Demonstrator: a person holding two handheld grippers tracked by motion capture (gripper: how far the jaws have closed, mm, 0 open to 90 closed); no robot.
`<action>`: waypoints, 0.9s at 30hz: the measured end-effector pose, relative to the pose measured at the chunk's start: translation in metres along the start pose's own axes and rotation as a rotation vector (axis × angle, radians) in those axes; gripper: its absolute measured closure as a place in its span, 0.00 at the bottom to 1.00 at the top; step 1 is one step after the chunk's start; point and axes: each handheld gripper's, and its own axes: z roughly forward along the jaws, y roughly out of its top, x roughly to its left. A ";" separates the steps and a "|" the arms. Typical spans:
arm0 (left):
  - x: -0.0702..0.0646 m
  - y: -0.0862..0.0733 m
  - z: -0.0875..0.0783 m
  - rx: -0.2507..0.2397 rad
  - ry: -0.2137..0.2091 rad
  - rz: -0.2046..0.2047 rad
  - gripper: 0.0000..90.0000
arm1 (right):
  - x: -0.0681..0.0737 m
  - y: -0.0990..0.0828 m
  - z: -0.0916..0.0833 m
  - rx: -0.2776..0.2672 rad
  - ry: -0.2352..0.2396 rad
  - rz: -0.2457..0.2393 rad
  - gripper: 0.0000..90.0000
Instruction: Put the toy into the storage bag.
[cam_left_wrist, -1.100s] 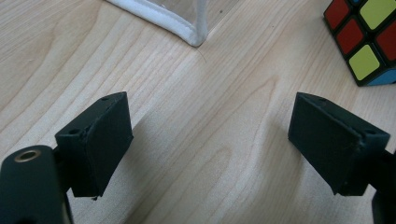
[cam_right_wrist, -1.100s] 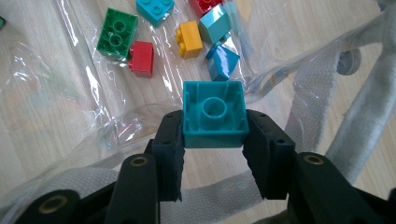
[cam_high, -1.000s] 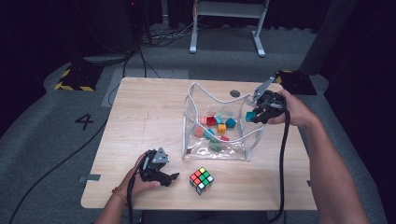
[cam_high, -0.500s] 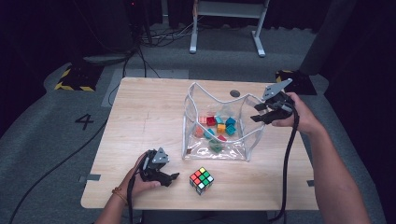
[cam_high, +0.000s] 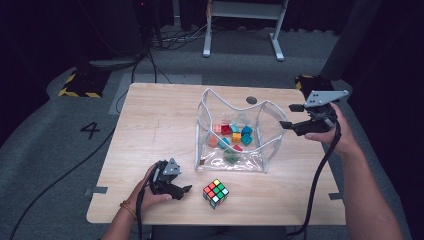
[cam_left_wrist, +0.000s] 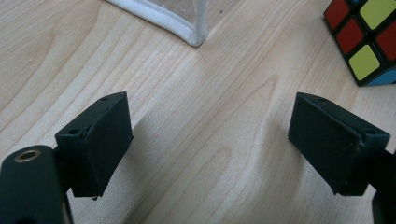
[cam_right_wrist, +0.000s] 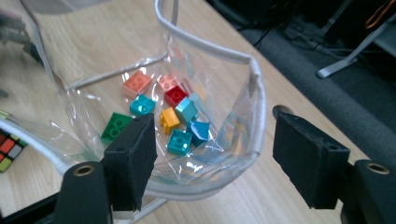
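Clear pouch (cam_high: 235, 135) stands open mid-table w/ coloured bricks (cam_high: 232, 137) loose in its bottom; walls stay up unaided, so top access is free. My right gripper (cam_high: 289, 116) sits just off pouch's right rim; its jaws have just been opening, now spread, nothing between them, rim (cam_right_wrist: 254, 93) apart from both pads. My left gripper (cam_high: 186, 190) rests low on table (cam_high: 150, 115), spread and empty, pointing at puzzle cube (cam_high: 215, 193) nearby, prob. parked ready for it.
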 end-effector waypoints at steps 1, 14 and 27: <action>0.000 0.000 0.000 0.000 0.000 0.000 0.15 | 0.001 -0.002 -0.004 -0.012 -0.004 0.010 0.34; 0.000 0.000 0.000 -0.001 0.001 -0.002 0.15 | 0.009 -0.055 -0.035 -0.108 -0.101 0.084 0.34; 0.000 0.000 0.000 -0.001 0.001 -0.001 0.15 | 0.051 -0.100 -0.002 -0.026 -0.024 0.045 0.33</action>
